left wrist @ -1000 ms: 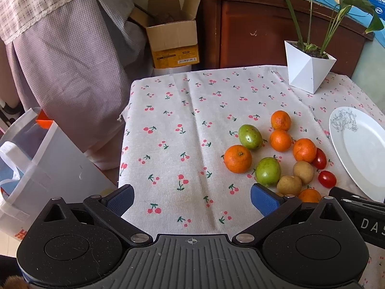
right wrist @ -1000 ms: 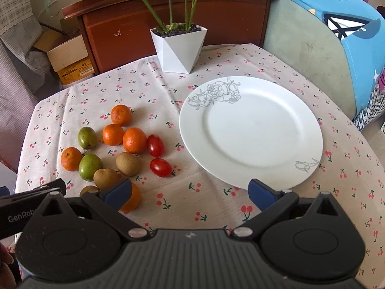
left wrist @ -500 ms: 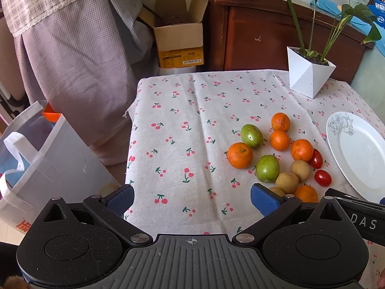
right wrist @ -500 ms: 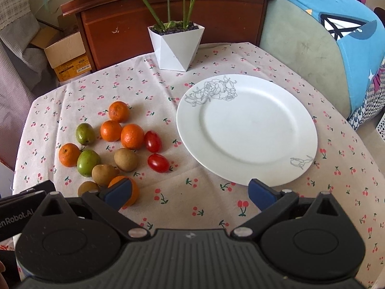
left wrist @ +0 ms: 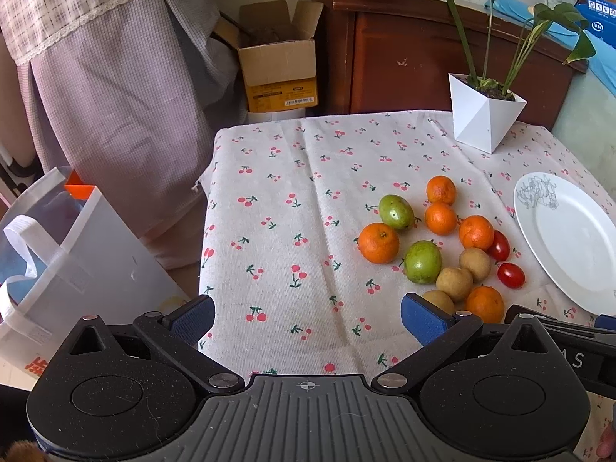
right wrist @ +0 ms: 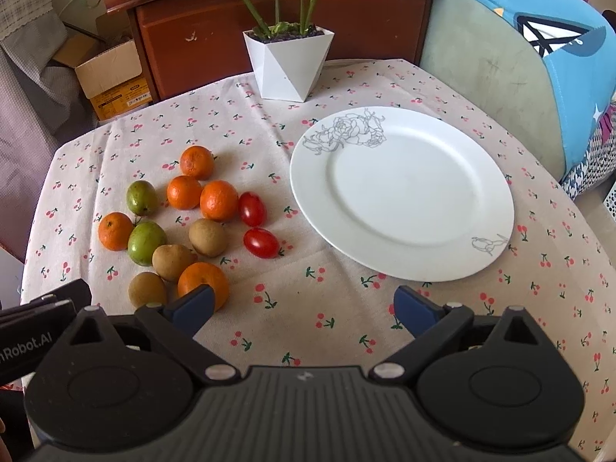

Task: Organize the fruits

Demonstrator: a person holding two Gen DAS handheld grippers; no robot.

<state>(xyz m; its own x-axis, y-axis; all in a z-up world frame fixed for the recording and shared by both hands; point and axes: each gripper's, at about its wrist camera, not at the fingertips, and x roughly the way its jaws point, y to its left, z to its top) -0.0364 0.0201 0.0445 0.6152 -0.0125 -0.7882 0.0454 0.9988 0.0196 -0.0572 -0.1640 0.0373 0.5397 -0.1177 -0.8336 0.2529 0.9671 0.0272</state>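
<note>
Both tools up and ready: my left gripper (left wrist: 308,317) is spread wide with nothing between its pads, and my right gripper (right wrist: 302,304) is just as wide and just as bare. The fruit sits in a loose cluster on the cherry-print tablecloth (right wrist: 346,319), left of the white plate (right wrist: 402,192) — five oranges, two green fruits, three brown ones, two cherry tomatoes.

Nearest my right gripper is the closest orange (right wrist: 203,282), just past its left pad, touching a brown fruit (right wrist: 172,257). I reckon the tidy opener is a fruit on the cluster's edge: come down from above, straddle it across its widest part, and close gently so it doesn't roll into its neighbours. The near cherry tomato (right wrist: 261,243) lies closest to the plate, but it looks soft — a light squeeze only.

Containers: the plate holds nothing at all. The white planter (right wrist: 288,63) at the back holds soil and a green plant.
</note>
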